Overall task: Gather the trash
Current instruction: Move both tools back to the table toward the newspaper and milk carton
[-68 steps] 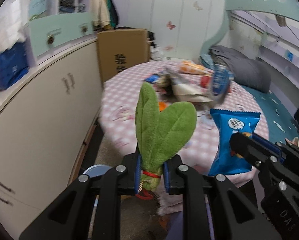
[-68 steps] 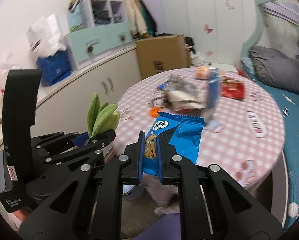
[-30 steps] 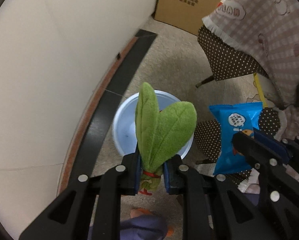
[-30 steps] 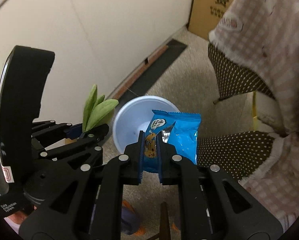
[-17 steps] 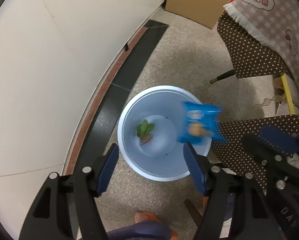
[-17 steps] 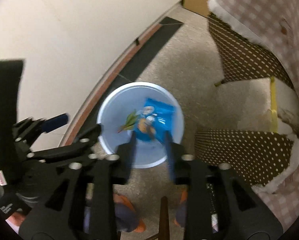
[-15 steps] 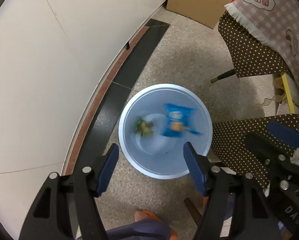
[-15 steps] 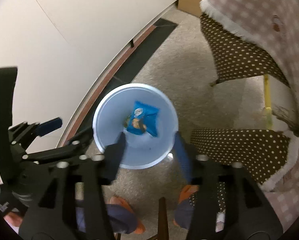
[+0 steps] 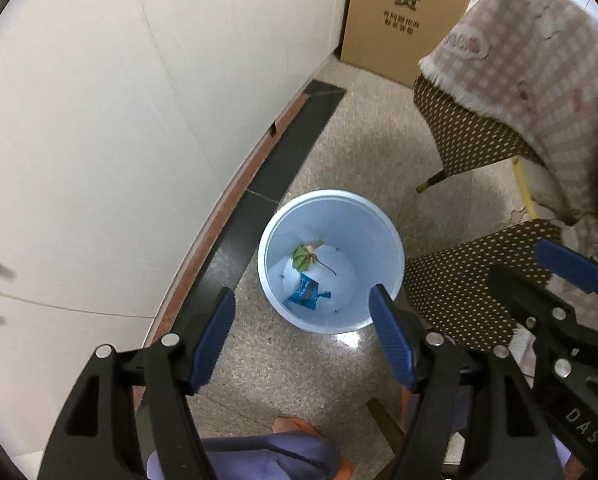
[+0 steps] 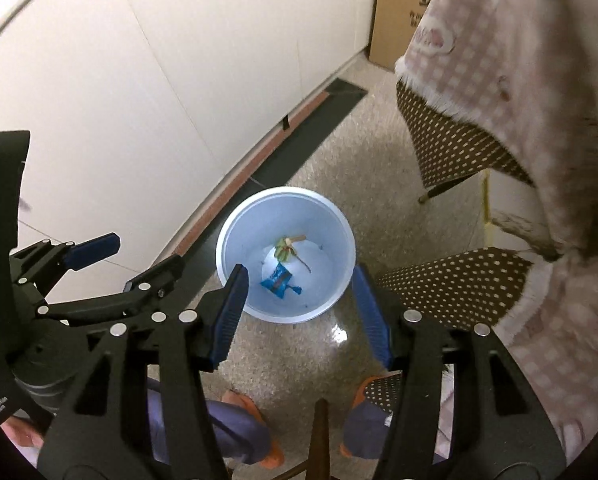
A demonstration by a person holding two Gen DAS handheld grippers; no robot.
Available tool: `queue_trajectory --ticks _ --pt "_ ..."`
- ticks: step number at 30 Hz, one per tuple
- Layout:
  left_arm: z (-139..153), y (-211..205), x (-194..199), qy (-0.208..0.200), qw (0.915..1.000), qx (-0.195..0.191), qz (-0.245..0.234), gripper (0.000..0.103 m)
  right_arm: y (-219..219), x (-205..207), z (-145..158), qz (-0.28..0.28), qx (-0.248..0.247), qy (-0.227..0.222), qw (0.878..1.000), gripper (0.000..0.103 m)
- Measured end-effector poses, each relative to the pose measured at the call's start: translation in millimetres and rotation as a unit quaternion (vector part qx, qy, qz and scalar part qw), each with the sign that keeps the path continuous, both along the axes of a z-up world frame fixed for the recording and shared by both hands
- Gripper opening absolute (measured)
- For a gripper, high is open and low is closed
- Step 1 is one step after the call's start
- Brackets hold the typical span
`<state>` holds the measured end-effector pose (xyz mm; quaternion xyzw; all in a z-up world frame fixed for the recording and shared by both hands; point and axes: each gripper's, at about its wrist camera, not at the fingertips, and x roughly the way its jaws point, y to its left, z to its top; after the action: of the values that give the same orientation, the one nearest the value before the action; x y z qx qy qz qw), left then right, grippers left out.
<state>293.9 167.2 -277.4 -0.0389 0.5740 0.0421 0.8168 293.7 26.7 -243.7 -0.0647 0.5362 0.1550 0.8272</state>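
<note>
**Over the bin: drop done, both grippers empty**

Over the floor beside the cabinet, we hang both grippers above the pale blue bin [image 9: 395,240]. The left gripper [image 9: 301,332] has its jaws opening, nothing between them. The right gripper [image 10: 299,312] has its fingers spread and is empty too. Both pieces of trash lie on the bin floor: the green leaf [image 9: 303,257] at about 11 o'clock, the blue snack wrapper [image 9: 307,291] at about 7 o'clock, near each other.

To finish the step well, we judge:
- confirm nothing clings to the pads
- lift clear of the rim
- swing toward the checked tablecloth [image 9: 539,60] at 2 o'clock, avoiding its hanging edge.
</note>
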Motion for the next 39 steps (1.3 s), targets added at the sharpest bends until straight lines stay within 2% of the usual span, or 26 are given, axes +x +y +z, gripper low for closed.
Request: queue_trajectory --ticks 6,14,16,20,23,26,30,39 --pt "39 -11 -33 -0.035 0.9994 -0.003 0.002 0.07 -16 -30 33 0.006 0.019 -0.031 0.999 0.054" --pt "94 -33 -80 -0.096 0.9952 0.016 -0.005 0.074 -44 -79 88 0.017 0.056 -0.083 0.995 0.062" --pt "110 -42 -91 -0.117 0.9931 0.007 -0.011 0.074 -54 -92 104 0.018 0.072 -0.099 0.992 0.062" --pt "139 -62 -107 -0.15 0.9883 0.019 -0.019 0.075 -78 -119 138 0.021 0.099 -0.132 0.986 0.066" --pt "165 -82 -118 -0.188 0.9815 0.011 -0.034 0.078 -99 -134 158 0.017 0.112 -0.158 0.981 0.067" --pt "182 -103 -124 -0.206 0.9773 0.021 -0.044 0.078 -123 -147 174 0.007 0.122 -0.184 0.975 0.068" --pt "201 -130 -131 -0.225 0.9721 0.016 -0.064 0.078 -158 -164 195 -0.017 0.121 -0.224 0.967 0.07" --pt "238 -203 -140 -0.265 0.9562 0.016 -0.124 0.08 -242 -183 217 -0.08 0.111 -0.268 0.954 0.074"
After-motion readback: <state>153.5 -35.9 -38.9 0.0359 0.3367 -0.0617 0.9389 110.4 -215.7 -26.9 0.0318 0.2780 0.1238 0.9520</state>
